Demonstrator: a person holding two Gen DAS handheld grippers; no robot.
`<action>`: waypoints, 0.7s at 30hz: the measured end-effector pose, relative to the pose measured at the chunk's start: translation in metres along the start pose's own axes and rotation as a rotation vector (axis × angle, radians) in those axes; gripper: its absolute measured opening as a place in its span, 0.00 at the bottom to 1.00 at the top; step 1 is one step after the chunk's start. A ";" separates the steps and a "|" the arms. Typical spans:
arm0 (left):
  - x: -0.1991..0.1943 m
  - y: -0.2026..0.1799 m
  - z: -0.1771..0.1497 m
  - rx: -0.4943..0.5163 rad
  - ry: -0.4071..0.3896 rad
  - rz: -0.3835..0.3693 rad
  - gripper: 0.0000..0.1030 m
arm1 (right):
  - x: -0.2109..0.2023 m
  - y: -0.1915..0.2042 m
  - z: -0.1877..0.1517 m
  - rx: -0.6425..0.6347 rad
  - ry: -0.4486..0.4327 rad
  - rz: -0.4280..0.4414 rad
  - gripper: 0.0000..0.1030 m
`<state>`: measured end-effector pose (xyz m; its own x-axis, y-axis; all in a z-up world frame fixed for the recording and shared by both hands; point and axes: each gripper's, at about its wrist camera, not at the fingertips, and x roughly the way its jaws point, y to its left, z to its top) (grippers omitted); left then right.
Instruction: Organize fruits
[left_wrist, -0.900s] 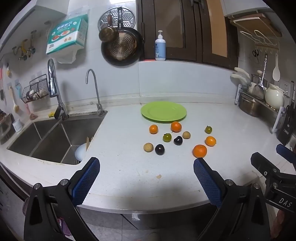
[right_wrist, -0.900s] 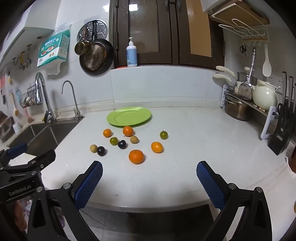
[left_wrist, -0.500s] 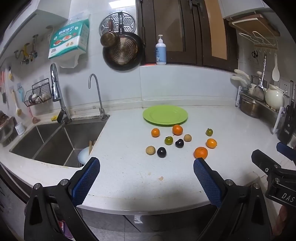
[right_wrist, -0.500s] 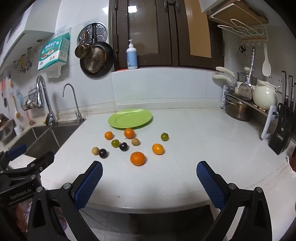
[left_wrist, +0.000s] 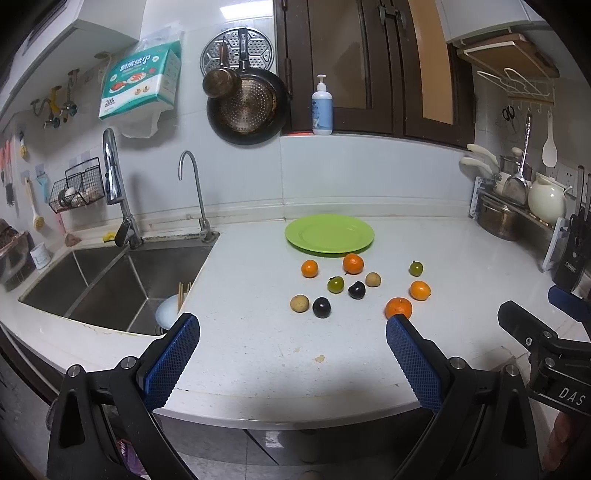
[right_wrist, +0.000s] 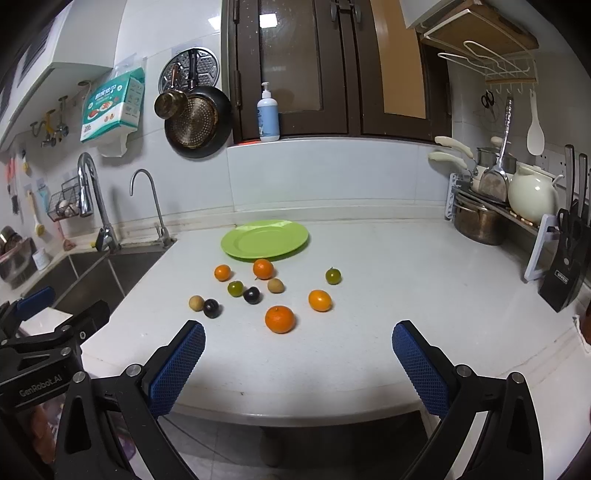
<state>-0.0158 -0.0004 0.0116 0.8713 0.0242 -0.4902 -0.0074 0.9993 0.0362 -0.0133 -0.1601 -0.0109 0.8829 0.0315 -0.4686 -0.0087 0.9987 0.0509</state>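
Both the left gripper (left_wrist: 291, 347) and the right gripper (right_wrist: 298, 349) have fingers spread wide, holding nothing, near the little fruits (right_wrist: 279, 319) by the green plate (right_wrist: 264, 239).

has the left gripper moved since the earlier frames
Yes. The left gripper has eased toward the counter; the green plate sits lower in its view.

I read "GenRobot.AI" on my left claw (right_wrist: 40, 384), "DAS" on my right claw (left_wrist: 570, 397), and "200" on the wall-hung tissue pack (left_wrist: 140, 85), far left.
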 end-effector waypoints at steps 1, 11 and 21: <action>0.000 0.000 0.001 0.001 0.001 0.000 1.00 | 0.000 0.000 0.000 -0.001 -0.001 0.000 0.99; -0.001 -0.001 0.001 0.010 -0.004 0.005 1.00 | 0.000 0.001 0.000 0.000 -0.002 0.005 0.99; -0.003 0.000 0.004 0.014 -0.009 0.012 1.00 | 0.000 0.001 0.001 0.000 -0.002 0.005 0.99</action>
<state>-0.0163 -0.0003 0.0160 0.8756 0.0355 -0.4817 -0.0107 0.9985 0.0543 -0.0130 -0.1588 -0.0102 0.8837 0.0364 -0.4666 -0.0131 0.9985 0.0530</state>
